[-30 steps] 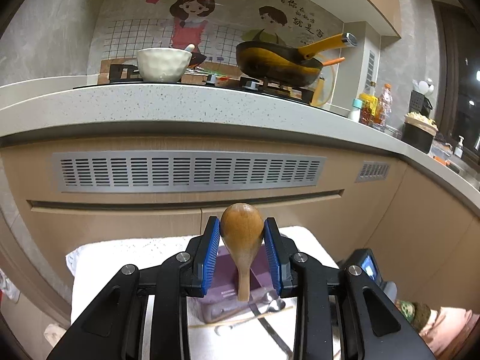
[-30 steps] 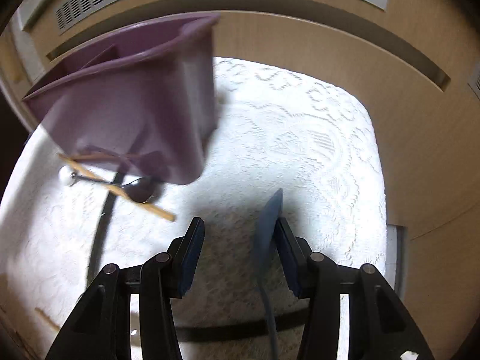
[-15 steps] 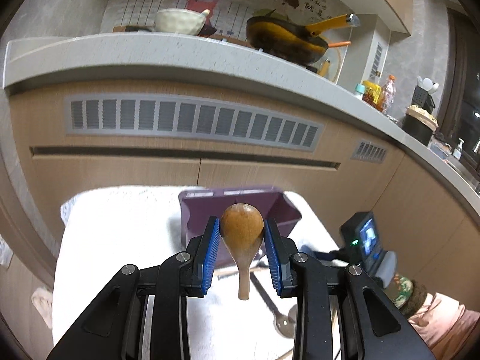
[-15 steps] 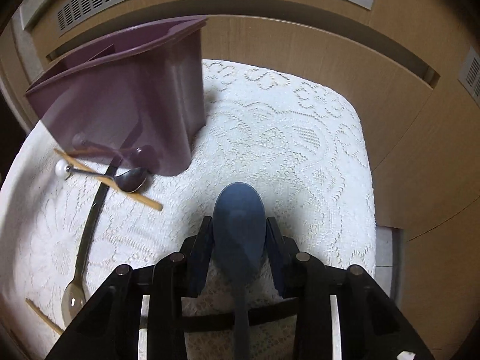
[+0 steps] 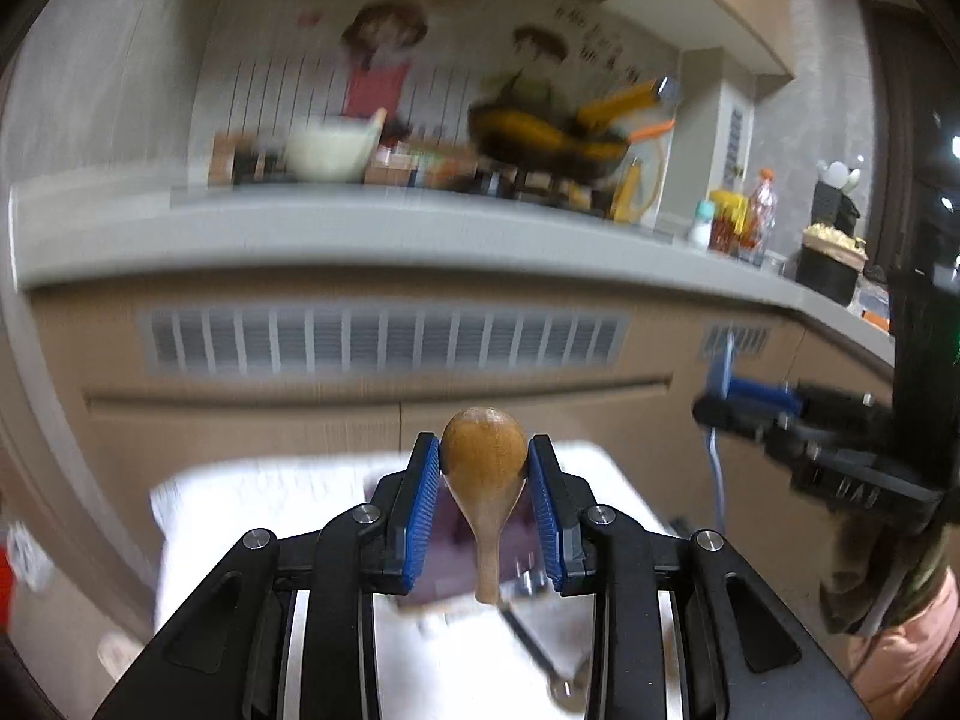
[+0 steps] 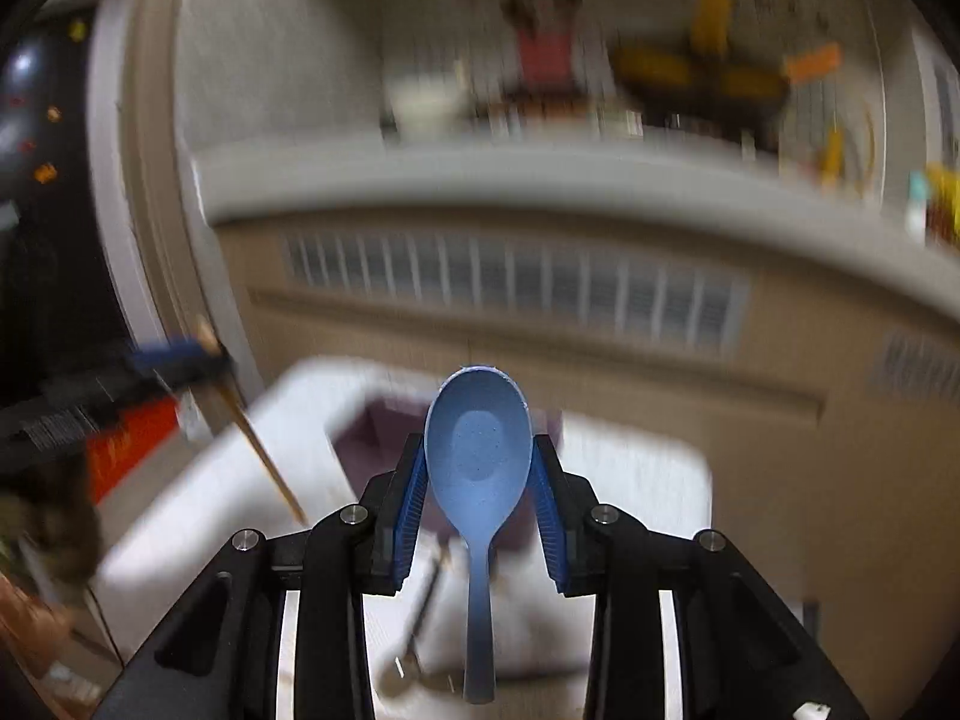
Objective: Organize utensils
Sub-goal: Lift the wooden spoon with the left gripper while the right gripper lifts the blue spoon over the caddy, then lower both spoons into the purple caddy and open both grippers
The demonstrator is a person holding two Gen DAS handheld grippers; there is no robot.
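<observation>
My left gripper (image 5: 485,461) is shut on a brown wooden spoon (image 5: 485,474), bowl up, handle hanging down. My right gripper (image 6: 478,456) is shut on a blue plastic spoon (image 6: 478,450), bowl up. Both are held high above the white lace-covered table (image 6: 636,468). The purple utensil holder (image 6: 384,426) stands on the table behind and below both grippers; in the left wrist view it (image 5: 450,516) shows between the fingers. The right gripper with the blue spoon also shows in the left wrist view (image 5: 729,381). Both views are motion-blurred.
A long metal spoon (image 5: 540,648) and a wooden chopstick lie on the table before the holder. Cabinet fronts with a vent grille (image 5: 384,339) stand behind the table. The counter (image 5: 360,228) above carries a bowl and a yellow pan.
Both grippers have risen and tilted up, each with its spoon. The right gripper, which closed on the blue spoon down at the table, now looks at the counter.
</observation>
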